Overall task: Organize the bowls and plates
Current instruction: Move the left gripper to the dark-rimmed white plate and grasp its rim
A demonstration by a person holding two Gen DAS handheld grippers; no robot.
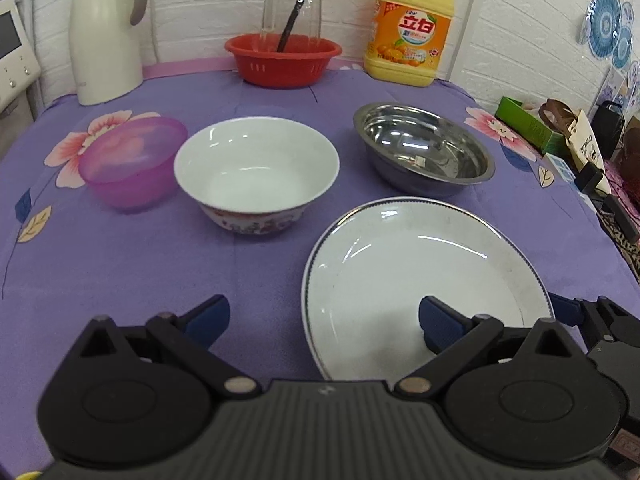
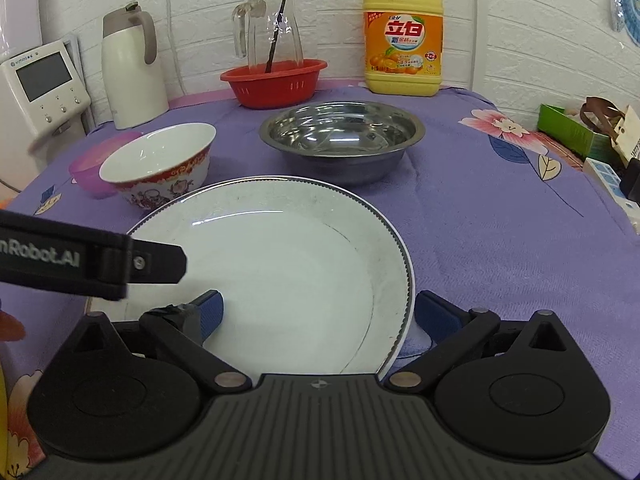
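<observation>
I have both grippers low over the near edge of the purple cloth (image 1: 120, 264), and neither has hold of anything. My left gripper (image 1: 324, 322) stands wide open, its left finger over bare cloth and its right finger over the plate's (image 1: 400, 280) near left rim, not pressing as far as I can tell. My right gripper (image 2: 318, 314) is also spread wide, straddling the plate's (image 2: 288, 264) near right rim, one pad above the well and the other just outside the edge. The plate lies flat, nearest me; beyond it to the left sits the china bowl (image 1: 256, 168), the pink bowl (image 1: 132, 160) just beside that on the far left, and the steel bowl (image 1: 424, 148) at far right. I judge the plate stiff, glazed, slick and breakable, fairly heavy for a thin edge pinch; I would take it by the rim, one pad under the lip. The china bowl needs the same care at its wall. The steel bowl should be light and tough, the pink one light and probably plastic.
</observation>
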